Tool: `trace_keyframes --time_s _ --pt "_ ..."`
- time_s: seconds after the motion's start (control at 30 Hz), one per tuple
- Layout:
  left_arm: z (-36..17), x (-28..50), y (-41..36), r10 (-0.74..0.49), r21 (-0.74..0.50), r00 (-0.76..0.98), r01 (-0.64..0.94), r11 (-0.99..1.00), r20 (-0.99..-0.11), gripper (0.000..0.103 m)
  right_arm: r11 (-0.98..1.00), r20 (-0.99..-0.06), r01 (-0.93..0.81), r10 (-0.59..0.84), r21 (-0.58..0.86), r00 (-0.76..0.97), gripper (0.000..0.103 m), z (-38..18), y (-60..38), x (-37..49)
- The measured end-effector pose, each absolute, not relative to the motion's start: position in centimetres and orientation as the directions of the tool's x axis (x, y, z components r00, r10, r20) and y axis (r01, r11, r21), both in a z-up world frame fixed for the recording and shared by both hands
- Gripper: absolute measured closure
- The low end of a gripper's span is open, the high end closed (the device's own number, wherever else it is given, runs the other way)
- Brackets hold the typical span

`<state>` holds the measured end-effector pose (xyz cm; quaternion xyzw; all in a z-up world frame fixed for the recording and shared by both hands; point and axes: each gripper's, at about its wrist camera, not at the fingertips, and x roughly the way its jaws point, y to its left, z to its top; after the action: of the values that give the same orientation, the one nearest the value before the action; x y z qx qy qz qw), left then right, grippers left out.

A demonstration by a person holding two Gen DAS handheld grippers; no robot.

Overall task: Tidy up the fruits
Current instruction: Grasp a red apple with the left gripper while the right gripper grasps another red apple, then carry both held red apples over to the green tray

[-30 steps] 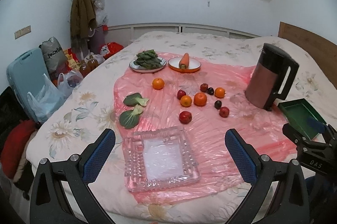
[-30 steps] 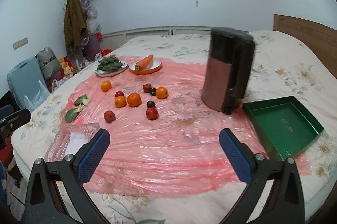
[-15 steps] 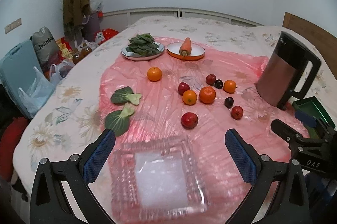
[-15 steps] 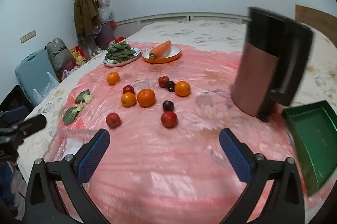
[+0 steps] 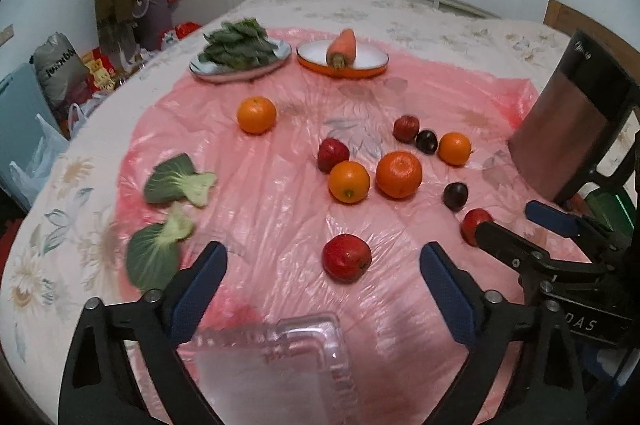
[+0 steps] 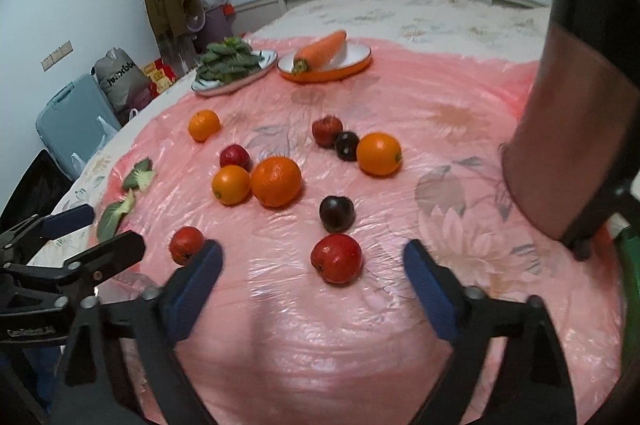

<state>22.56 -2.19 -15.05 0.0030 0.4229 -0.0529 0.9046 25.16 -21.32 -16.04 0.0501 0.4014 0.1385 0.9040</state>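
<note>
A crinkled, glossy pink plastic sheet [image 5: 280, 209] covers the flower-printed bed, and the fruit lies loose on it. The left gripper [image 5: 323, 259] has its blue-padded jaws wide but closing, with nothing pressed between them; a round red apple [image 5: 346, 257] with a dull waxy skin sits on the sheet just ahead, in line with the gap. Below the jaws is the corner of a clear ribbed glass tray [image 5: 304, 341] (blurred). Farther ahead lie two smooth oranges [image 5: 349, 181], a larger dimpled one [image 5: 399, 174], a dark plum [image 5: 455, 195] and small red fruits. To the left of the fingers lie two flat bok choy pieces [image 5: 176, 181].

The right gripper [image 6: 312, 263] stands wide, empty, with a second red apple [image 6: 337, 258] just ahead between its fingers, untouched. A dark plum [image 6: 337, 213] is just beyond it. To its right stands a tall copper-and-black kettle [image 6: 568, 129]. Far ahead, a carrot [image 6: 322, 51] rests on an orange-rimmed plate [image 6: 352, 63] beside a plate of leafy greens [image 6: 228, 63].
</note>
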Motion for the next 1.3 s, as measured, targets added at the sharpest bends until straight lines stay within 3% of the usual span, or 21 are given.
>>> trace_keyframes --time_s 0.2,0.27,0.4,0.5,0.57,0.63,0.77,0.8,0.87,0.93,1.3 --pt "-17.3 24.6 -3.0 -0.109 -0.058 0.566 0.107 0.993 -0.817 0.031 0.947 -0.735 -0.2 0.321 0.251 0.597 0.0 -17.9 -22.0 26.5" --pt "-17.9 25.0 -3.2 -0.119 -0.071 0.546 0.109 0.992 -0.83 0.037 0.943 -0.739 -0.205 0.333 0.263 0.585 0.008 -18.3 -22.1 26.7" --pt "-18.8 25.5 -2.8 -0.137 -0.1 0.513 0.099 0.99 -0.848 0.043 0.94 -0.744 -0.21 0.341 0.268 0.574 0.01 -18.7 -22.1 27.0" --pt "-19.1 25.6 -2.5 -0.158 -0.128 0.493 0.095 0.987 -0.855 0.051 0.937 -0.746 -0.213 0.349 0.277 0.568 0.018 -19.0 -22.1 27.2" --pt "-19.4 25.8 -2.5 -0.166 -0.137 0.478 0.096 0.986 -0.863 0.06 0.935 -0.751 -0.214 0.354 0.282 0.557 0.02 -19.3 -22.1 27.4" --pt "-19.7 26.0 -2.5 -0.171 -0.144 0.462 0.094 0.985 -0.87 0.061 0.934 -0.754 -0.21 0.357 0.289 0.551 0.021 -19.6 -22.1 27.5" --pt "-20.0 26.0 -2.8 -0.189 -0.158 0.446 0.106 0.982 -0.875 0.071 0.929 -0.753 -0.197 0.37 0.314 0.544 0.034 -19.9 -22.5 27.9" --pt "-20.0 26.1 -2.9 -0.186 -0.155 0.444 0.105 0.982 -0.877 0.071 0.927 -0.753 -0.192 0.373 0.321 0.542 0.037 -20.0 -22.7 27.9" --pt "-20.1 26.1 -2.9 -0.187 -0.156 0.442 0.105 0.982 -0.878 0.071 0.923 -0.75 -0.174 0.381 0.344 0.54 0.059 -20.2 -23.2 28.0" --pt "-20.1 26.2 -2.6 -0.197 -0.169 0.439 0.102 0.98 -0.877 0.072 0.912 -0.74 -0.153 0.399 0.38 0.542 0.071 -20.4 -23.9 28.1" --pt "-19.3 25.8 -1.4 -0.28 -0.27 0.467 0.09 0.959 -0.839 0.072 0.887 -0.685 -0.173 0.443 0.428 0.578 0.071 -19.2 -24.9 26.8"
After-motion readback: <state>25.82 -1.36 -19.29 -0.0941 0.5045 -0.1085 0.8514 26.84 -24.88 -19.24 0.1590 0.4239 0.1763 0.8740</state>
